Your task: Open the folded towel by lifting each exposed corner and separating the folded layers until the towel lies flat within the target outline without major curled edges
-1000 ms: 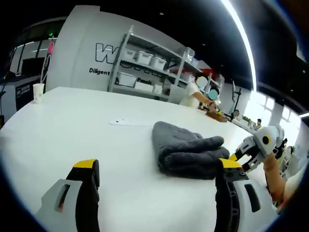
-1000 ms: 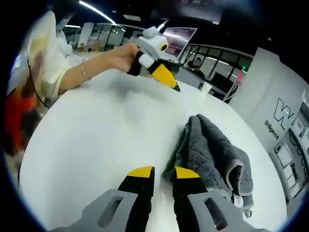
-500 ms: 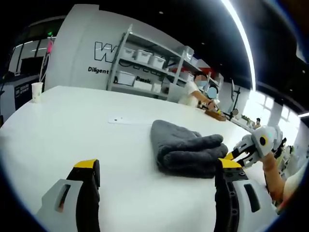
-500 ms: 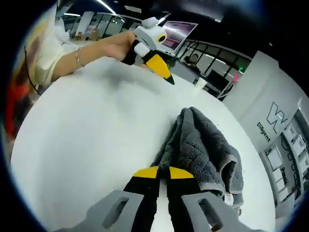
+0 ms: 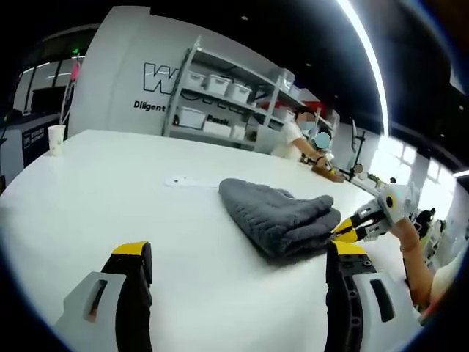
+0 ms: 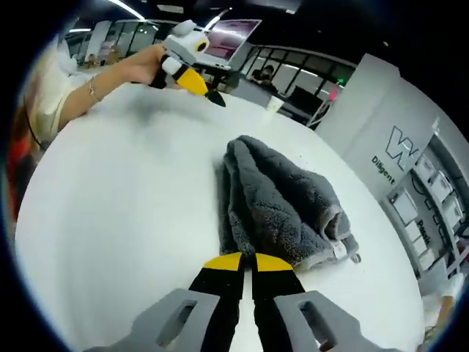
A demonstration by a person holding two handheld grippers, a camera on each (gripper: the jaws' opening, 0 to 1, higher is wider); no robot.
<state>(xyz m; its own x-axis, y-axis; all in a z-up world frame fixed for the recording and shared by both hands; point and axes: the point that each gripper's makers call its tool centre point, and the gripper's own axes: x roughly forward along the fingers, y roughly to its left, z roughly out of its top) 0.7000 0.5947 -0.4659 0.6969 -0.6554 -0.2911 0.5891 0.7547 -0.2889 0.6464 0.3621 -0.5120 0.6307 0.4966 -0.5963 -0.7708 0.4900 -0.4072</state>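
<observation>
The right claw [image 6: 248,262] pinches the near edge of the folded grey towel [image 6: 282,205] on the white desk [image 6: 110,198]. The left claw [image 5: 238,253] is spread, well apart. Risk: several layers are likely caught together, so lifting drags the whole bundle.

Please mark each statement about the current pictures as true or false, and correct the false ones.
1. The right gripper is shut on an edge of the grey towel. True.
2. The left gripper is also clamped on the towel. False: its jaws stand wide apart over the white table, holding nothing.
3. The towel lies fully flat. False: it is still bunched in folded layers.
4. A paper cup stands upright near the table's far edge. True.
5. The towel is red. False: it is grey.
</observation>
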